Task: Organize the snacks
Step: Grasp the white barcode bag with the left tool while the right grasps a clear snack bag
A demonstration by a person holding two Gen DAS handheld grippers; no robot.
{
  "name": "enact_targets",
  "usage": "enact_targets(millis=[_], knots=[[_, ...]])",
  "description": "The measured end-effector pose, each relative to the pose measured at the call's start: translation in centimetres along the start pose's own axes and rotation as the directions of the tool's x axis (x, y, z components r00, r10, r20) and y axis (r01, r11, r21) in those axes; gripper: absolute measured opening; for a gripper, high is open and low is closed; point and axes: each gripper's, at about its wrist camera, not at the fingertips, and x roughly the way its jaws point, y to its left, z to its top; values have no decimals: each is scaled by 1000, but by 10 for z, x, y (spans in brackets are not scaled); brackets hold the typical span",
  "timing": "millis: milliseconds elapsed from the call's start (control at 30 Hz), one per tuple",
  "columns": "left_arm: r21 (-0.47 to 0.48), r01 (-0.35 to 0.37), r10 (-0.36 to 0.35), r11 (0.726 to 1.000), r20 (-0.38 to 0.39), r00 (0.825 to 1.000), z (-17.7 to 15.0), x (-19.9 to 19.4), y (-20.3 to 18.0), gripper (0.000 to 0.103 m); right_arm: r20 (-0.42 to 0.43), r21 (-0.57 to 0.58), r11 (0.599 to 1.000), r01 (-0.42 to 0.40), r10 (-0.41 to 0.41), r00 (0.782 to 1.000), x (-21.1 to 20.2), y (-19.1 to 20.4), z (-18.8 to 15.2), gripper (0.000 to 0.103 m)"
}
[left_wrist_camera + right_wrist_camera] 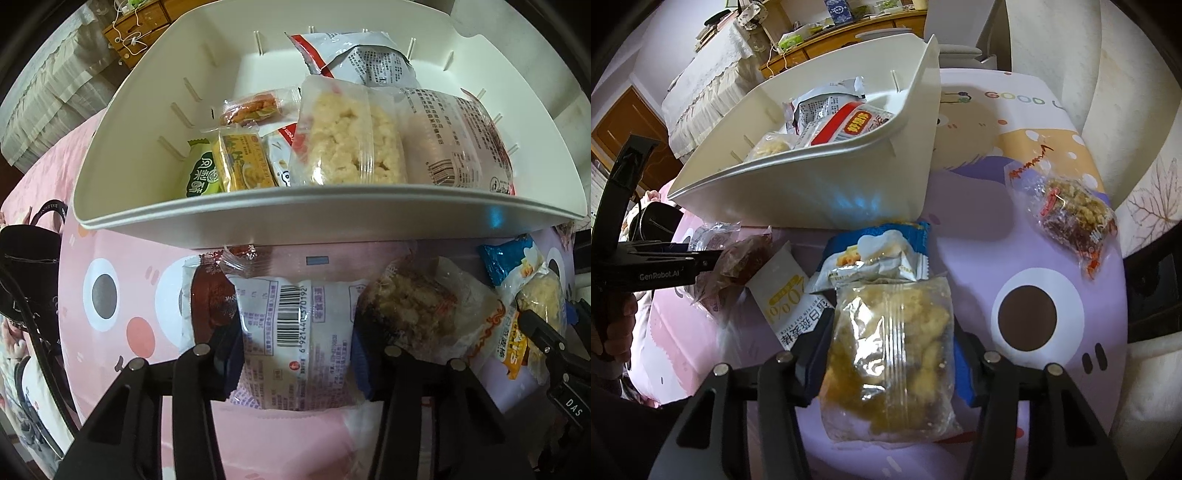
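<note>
Here my left gripper [297, 354] points down over a pale snack packet with a barcode [295, 332], and both blue-padded fingers [231, 354] press against its two sides, about half closed on it. The packet lies on the pink cartoon cloth [122, 295], just in front of the white bin [332, 218].

My left view looks straight into that bin: a clear packet of pale puffed snack [347, 140], a yellow packet [243, 164], a green one [199, 173], a small clear one with an orange biscuit [251, 107] and a large silvery bag [369, 55] lie inside. My right view sees the bin [820, 192] only from the side and shows little of that.

My right gripper [892, 365] straddles a clear bag of yellowish puffs [890, 362]; its fingers [816, 354] sit against the bag's edges, roughly half open, gripping it as far as I can tell. A blue and white packet [882, 251] lies just beyond it, touching its far end.

Only the right view shows a clear packet of brown crumbly snack [1075, 218] lying well apart to the right on the cloth, and a white packet with yellow print [783, 291] beside my left tool.
</note>
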Motion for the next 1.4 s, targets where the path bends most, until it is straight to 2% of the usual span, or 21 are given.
enact_targets(millis=[500, 800, 1100, 1200, 1400], knots=[[-19, 10, -9, 1000, 36, 999, -33, -23, 11, 45, -3, 47, 996, 74, -74, 997, -21, -2, -13, 53], [-80, 25, -21, 997, 48, 999, -64, -52, 34, 45, 18, 48, 993, 110, -111, 994, -45, -1, -13, 53], [-102, 47, -41, 994, 64, 997, -67, -98, 59, 46, 94, 20, 994, 104, -106, 990, -80, 17, 14, 53], [-129, 91, -82, 988, 75, 994, -66, -114, 71, 46, 130, 7, 994, 113, -113, 985, -90, 23, 26, 53], [-140, 85, -74, 986, 84, 994, -53, -139, 84, 46, 171, -14, 993, 113, -109, 979, -103, 37, 47, 53]])
